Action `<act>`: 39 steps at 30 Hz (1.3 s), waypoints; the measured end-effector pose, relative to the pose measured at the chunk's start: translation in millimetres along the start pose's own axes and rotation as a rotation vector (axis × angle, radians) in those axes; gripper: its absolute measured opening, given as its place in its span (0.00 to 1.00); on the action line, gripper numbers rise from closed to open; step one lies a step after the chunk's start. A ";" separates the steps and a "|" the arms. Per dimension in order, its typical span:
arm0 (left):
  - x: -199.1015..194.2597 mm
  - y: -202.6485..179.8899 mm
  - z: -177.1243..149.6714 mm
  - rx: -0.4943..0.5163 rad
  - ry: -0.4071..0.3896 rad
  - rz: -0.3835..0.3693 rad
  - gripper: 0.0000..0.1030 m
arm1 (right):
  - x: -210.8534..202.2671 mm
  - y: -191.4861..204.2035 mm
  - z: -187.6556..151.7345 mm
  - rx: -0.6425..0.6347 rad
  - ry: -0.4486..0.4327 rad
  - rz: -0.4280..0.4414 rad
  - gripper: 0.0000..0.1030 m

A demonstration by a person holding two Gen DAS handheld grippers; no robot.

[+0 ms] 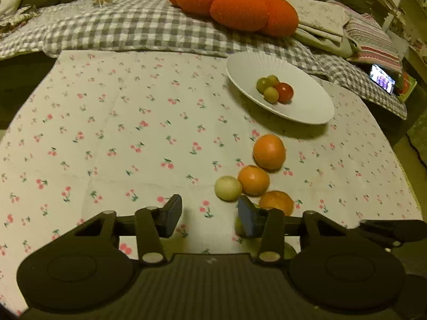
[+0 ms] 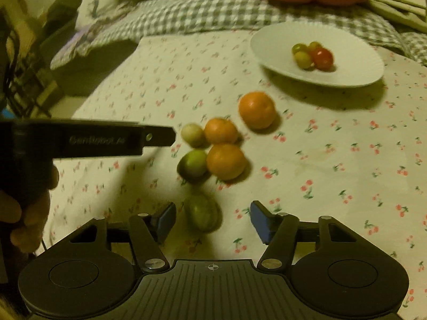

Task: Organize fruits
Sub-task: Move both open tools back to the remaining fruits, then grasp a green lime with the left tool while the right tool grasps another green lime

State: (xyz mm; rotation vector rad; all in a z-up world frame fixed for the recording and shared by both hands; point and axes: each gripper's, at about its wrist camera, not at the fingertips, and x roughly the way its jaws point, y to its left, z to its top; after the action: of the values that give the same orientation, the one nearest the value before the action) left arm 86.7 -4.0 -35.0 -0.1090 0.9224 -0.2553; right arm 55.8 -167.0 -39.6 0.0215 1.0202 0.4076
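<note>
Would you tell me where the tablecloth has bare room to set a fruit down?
The cloth left of the white plate and the fruit cluster is bare up to the checked blanket. The crowded part is the line of oranges and green fruits below the plate.

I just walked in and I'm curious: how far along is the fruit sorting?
Partly done, it seems. Four small fruits already sit in the white plate. Neither gripper holds anything: the left gripper and right gripper are both open over the cloth. Three oranges and about three greenish fruits still lie on the tablecloth.
</note>
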 end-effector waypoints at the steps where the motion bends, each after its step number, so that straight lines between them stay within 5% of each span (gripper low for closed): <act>1: -0.6 -1.0 -0.9 0.008 -0.002 -0.003 0.43 | 2.3 3.0 -1.2 -0.018 0.004 -0.009 0.52; 3: -1.3 -3.5 -2.3 0.026 -0.005 -0.004 0.43 | 4.3 6.8 -2.3 -0.047 0.001 -0.029 0.43; 5: -1.0 -5.0 -3.4 0.033 -0.002 -0.011 0.43 | 2.3 6.3 -1.1 -0.046 -0.007 -0.016 0.24; 18: 9.4 -28.7 -13.1 0.134 0.031 -0.060 0.40 | -23.5 -19.1 11.9 -0.006 -0.079 -0.119 0.24; 24: 19.3 -35.9 -16.4 0.166 0.042 -0.035 0.24 | -28.2 -22.5 15.0 0.010 -0.104 -0.119 0.24; 39: 1.8 -42.7 -10.5 0.188 -0.027 -0.006 0.24 | -39.8 -36.6 21.2 0.065 -0.164 -0.131 0.24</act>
State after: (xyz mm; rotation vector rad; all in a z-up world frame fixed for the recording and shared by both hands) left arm 72.1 -45.6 -34.1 0.0582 0.8669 -0.3444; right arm 67.0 -210.8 -3.1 0.0455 0.8678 0.2484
